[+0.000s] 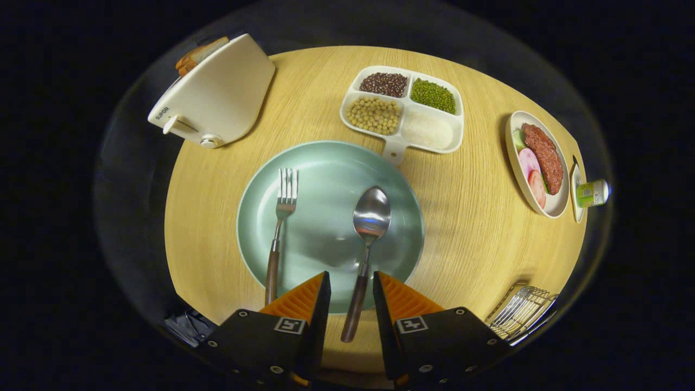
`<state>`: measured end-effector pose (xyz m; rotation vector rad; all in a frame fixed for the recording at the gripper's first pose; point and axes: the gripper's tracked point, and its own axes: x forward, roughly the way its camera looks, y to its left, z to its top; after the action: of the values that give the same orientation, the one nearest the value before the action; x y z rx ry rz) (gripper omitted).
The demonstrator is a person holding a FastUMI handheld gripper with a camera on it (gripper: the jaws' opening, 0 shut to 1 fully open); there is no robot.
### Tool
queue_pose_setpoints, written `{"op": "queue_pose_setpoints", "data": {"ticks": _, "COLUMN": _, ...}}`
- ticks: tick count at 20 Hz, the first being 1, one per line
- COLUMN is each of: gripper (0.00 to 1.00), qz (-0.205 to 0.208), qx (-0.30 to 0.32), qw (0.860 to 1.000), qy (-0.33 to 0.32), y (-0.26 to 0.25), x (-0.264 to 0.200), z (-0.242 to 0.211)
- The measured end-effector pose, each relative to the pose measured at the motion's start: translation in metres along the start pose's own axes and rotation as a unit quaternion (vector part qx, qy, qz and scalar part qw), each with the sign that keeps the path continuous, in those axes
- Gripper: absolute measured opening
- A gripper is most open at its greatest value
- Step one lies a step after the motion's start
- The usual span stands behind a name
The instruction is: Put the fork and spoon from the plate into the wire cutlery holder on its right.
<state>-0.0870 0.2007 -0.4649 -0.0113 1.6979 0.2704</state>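
Two fingers of my tool (351, 304) stand apart astride the spoon (367, 239) handle, not yet pinching, lined up to grip it first. The fork (279, 233) lies alongside on the plate (326, 168); the wire cutlery holder (522, 312) waits on the tabletop (467, 217) to the right.

Your hand-held gripper (351, 304) hangs over the near rim of the plate (326, 163), jaws parted. The spoon (365, 247) lies with its wooden handle in the gap between the fingers; neither finger visibly presses on it, and its bowl points away, just ahead of them. The fork (278, 233) lies parallel on the plate, ahead and left of the left finger, its handle end past the rim. The wire cutlery holder (522, 314) sits on the surface (472, 228) just right of the right finger. Beyond the plate: a divided tray of beans (403, 108), a toaster (217, 92) far left, a dish of meat (537, 163) far right.
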Motion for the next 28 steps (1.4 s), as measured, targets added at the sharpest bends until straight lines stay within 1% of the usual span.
{"op": "queue_pose_setpoints", "data": {"ticks": 3, "gripper": 0.33, "qz": 0.003, "qx": 0.024, "qw": 1.0, "qy": 0.013, "y": 0.002, "x": 0.013, "z": -0.001}}
{"op": "queue_pose_setpoints", "data": {"ticks": 7, "gripper": 0.24, "qz": -0.004, "qx": 0.024, "qw": 1.0, "qy": 0.008, "y": 0.001, "x": 0.025, "z": 0.003}}
{"op": "queue_pose_setpoints", "data": {"ticks": 9, "gripper": 0.18, "qz": -0.007, "qx": 0.036, "qw": 0.999, "qy": 0.003, "y": 0.001, "x": 0.029, "z": 0.006}}
{"op": "queue_pose_setpoints", "data": {"ticks": 12, "gripper": 0.13, "qz": -0.006, "qx": 0.043, "qw": 0.999, "qy": -0.011, "y": -0.002, "x": 0.029, "z": 0.01}}
{"op": "queue_pose_setpoints", "data": {"ticks": 13, "gripper": 0.08, "qz": -0.004, "qx": 0.047, "qw": 0.999, "qy": -0.013, "y": -0.003, "x": 0.03, "z": 0.01}}
{"op": "queue_pose_setpoints", "data": {"ticks": 15, "gripper": 0.05, "qz": 0.005, "qx": 0.048, "qw": 0.999, "qy": -0.024, "y": -0.003, "x": 0.029, "z": 0.01}}
{"op": "queue_pose_setpoints", "data": {"ticks": 18, "gripper": 0.05, "qz": 0.02, "qx": 0.053, "qw": 0.997, "qy": -0.059, "y": -0.004, "x": 0.02, "z": 0.016}}
{"op": "queue_pose_setpoints", "data": {"ticks": 21, "gripper": 0.05, "qz": 0.023, "qx": 0.048, "qw": 0.995, "qy": -0.09, "y": -0.009, "x": 0.005, "z": 0.023}}
{"op": "queue_pose_setpoints", "data": {"ticks": 23, "gripper": 0.05, "qz": 0.022, "qx": 0.05, "qw": 0.994, "qy": -0.098, "y": -0.012, "x": 0.0, "z": 0.023}}
{"op": "queue_pose_setpoints", "data": {"ticks": 28, "gripper": 0.03, "qz": 0.027, "qx": 0.047, "qw": 0.994, "qy": -0.095, "y": -0.013, "x": -0.005, "z": 0.014}}
